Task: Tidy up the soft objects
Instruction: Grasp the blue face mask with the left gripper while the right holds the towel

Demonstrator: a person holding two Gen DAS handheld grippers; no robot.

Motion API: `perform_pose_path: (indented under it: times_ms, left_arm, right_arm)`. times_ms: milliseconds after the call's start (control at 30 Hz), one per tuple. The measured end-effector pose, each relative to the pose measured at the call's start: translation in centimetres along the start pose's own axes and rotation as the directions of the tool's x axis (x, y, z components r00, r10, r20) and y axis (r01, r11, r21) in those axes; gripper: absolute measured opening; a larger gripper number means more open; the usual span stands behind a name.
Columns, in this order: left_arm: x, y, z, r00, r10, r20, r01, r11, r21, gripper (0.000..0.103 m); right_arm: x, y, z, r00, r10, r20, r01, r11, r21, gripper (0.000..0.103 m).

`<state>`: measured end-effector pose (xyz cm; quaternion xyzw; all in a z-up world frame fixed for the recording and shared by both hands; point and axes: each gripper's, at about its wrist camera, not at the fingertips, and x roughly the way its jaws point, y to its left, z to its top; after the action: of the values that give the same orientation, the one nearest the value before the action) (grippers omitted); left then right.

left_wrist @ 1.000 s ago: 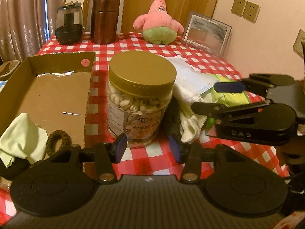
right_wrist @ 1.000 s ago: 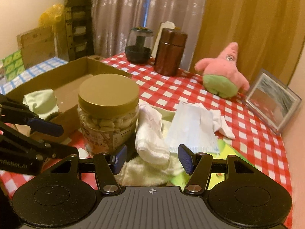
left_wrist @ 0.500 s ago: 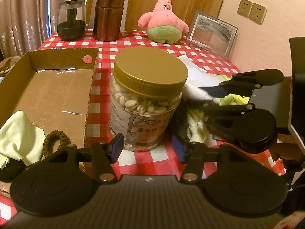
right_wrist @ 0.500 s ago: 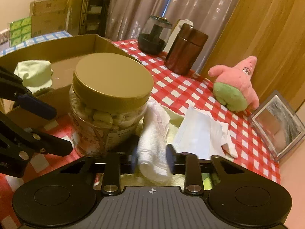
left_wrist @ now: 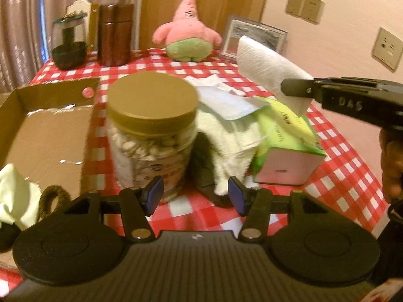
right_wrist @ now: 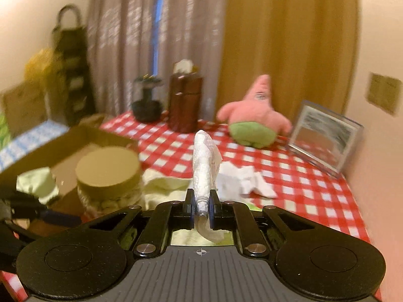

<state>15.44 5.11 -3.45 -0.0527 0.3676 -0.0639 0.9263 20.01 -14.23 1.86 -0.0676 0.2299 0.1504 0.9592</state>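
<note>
My right gripper (right_wrist: 202, 207) is shut on a white folded cloth (right_wrist: 203, 166) and holds it up above the table; it also shows in the left wrist view (left_wrist: 264, 65), clamped by the right gripper (left_wrist: 299, 89). My left gripper (left_wrist: 195, 196) is open and empty, low in front of a jar of nuts with a gold lid (left_wrist: 151, 130). A pile of white cloths and a face mask (left_wrist: 226, 125) lies right of the jar. A cardboard box (left_wrist: 50, 125) at the left holds a pale green cloth (left_wrist: 15, 198) and a brown hair tie (left_wrist: 53, 196).
A green tissue pack (left_wrist: 284, 138) lies by the pile. A pink star plush (left_wrist: 187, 32), a brown canister (left_wrist: 114, 35), a dark glass jar (left_wrist: 69, 44) and a picture frame (left_wrist: 254, 37) stand at the back of the red checked table (left_wrist: 340, 171).
My right gripper closed on the white cloth and lifted it up off the pile. My left gripper stayed open near the jar.
</note>
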Motion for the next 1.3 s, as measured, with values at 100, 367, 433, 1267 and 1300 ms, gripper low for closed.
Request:
perform_pose_path:
  times_ms: [100, 367, 433, 1267, 1300]
  left_arm:
    - [0.2, -1.3, 0.3, 1.000, -0.012, 0.002, 0.012, 0.999, 0.029, 0.052]
    - [1.9, -4.7, 3.3, 0.998, -0.033, 0.044, 0.030, 0.997, 0.068, 0.052]
    - [2.7, -5.7, 4.2, 0.998, -0.030, 0.060, 0.025, 0.996, 0.085, 0.052]
    - [13.0, -10.2, 8.0, 0.989, 0.146, 0.007, -0.138, 0.917, 0.373, 0.022]
    - [13.0, -10.2, 8.1, 0.989, 0.147, 0.010, -0.140, 0.917, 0.374, 0.019]
  right_arm:
    - [-1.3, -1.0, -0.1, 0.999, -0.036, 0.009, 0.036, 0.998, 0.047, 0.010]
    - [-2.6, -3.6, -0.4, 0.994, -0.112, 0.010, 0.110, 0.988, 0.107, 0.010]
    - [-2.5, -4.2, -0.5, 0.992, -0.129, 0.007, 0.127, 0.985, 0.113, 0.010]
    - [-2.5, -7.9, -1.1, 0.992, -0.127, -0.007, 0.125, 0.961, 0.249, 0.010]
    - [-2.5, -7.9, -1.0, 0.992, -0.126, -0.007, 0.124, 0.960, 0.252, 0.010]
